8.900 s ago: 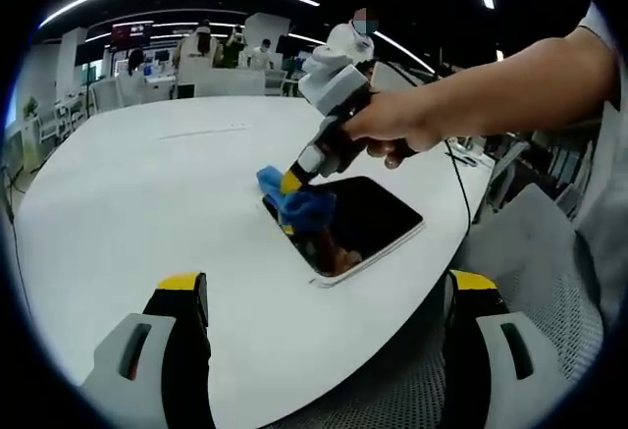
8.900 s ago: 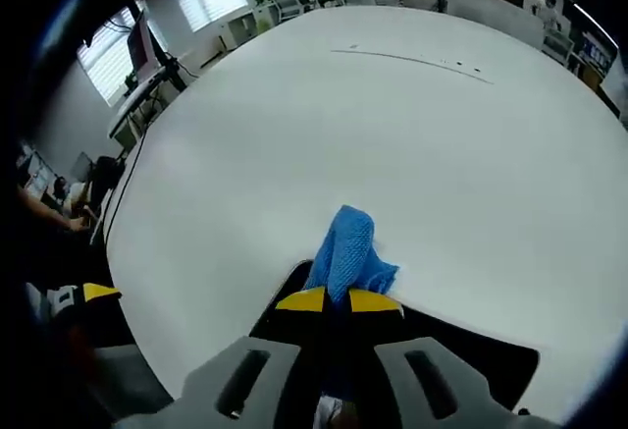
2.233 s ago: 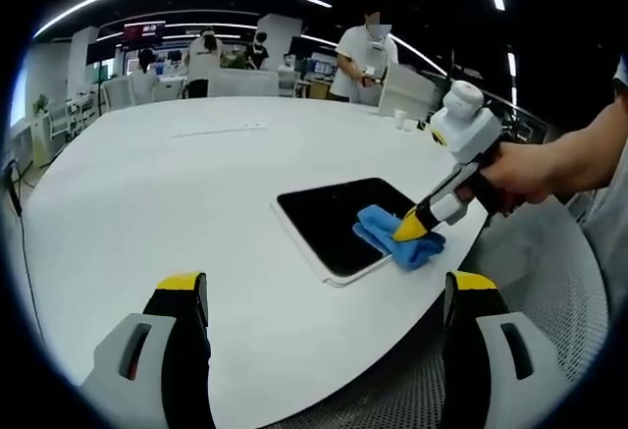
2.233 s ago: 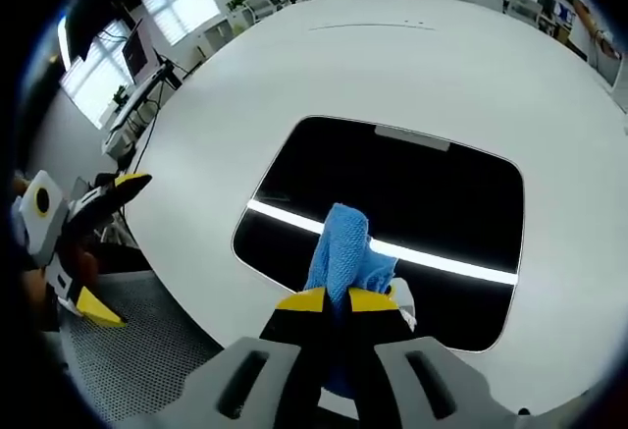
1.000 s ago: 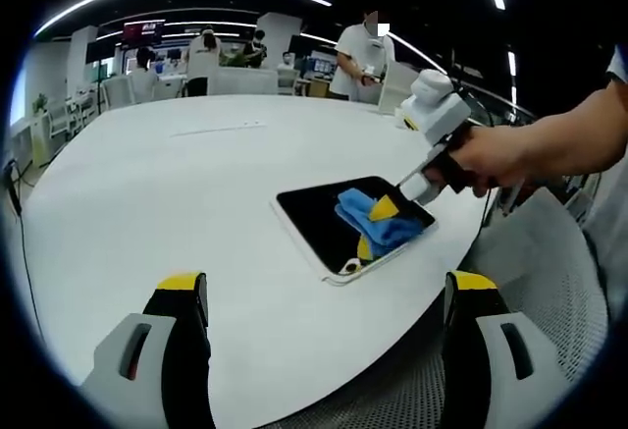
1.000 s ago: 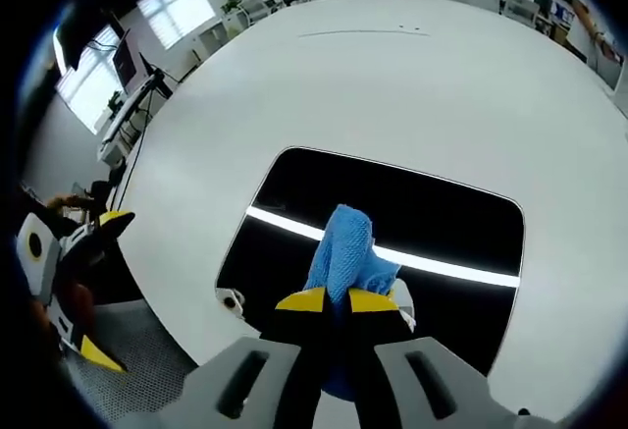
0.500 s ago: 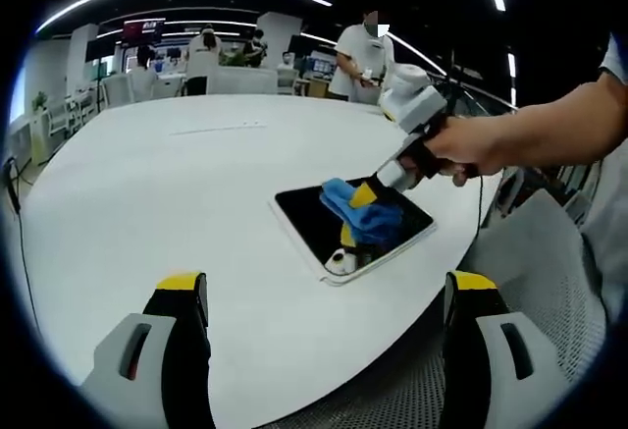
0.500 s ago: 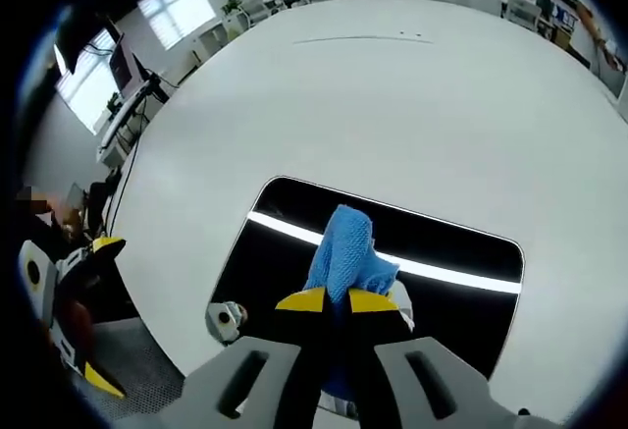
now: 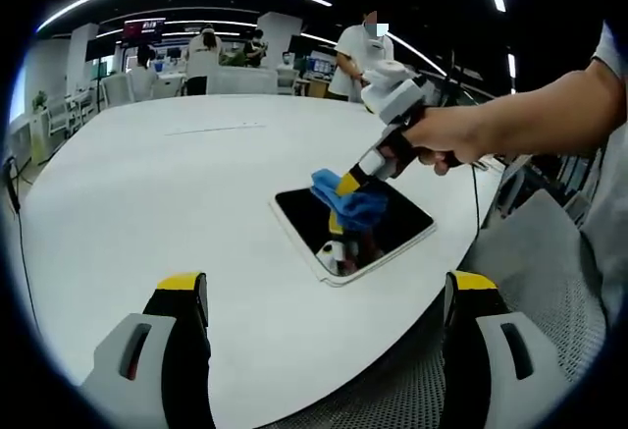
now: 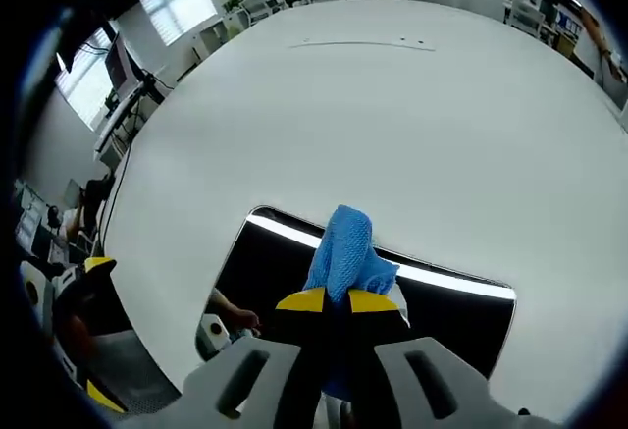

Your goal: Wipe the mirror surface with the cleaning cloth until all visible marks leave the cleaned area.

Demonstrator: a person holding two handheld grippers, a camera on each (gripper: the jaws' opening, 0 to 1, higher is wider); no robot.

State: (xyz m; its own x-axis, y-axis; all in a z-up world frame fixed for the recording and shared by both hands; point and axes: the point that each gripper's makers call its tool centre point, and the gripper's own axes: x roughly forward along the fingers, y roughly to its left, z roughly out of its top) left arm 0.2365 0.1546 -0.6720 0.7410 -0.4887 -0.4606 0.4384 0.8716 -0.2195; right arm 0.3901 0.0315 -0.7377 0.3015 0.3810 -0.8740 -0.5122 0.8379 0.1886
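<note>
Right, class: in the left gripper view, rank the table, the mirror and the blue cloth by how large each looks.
1. The table, largest by far.
2. The mirror, lying on it.
3. The blue cloth, smallest, held on the mirror by the right gripper.

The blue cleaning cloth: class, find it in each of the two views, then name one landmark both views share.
Left gripper view: the blue cleaning cloth sits right of centre, held in the right claw over the mirror.
Right gripper view: it is at lower centre, rising from that claw's yellow tips.
Shared landmark: the dark mirror on the white table.
</note>
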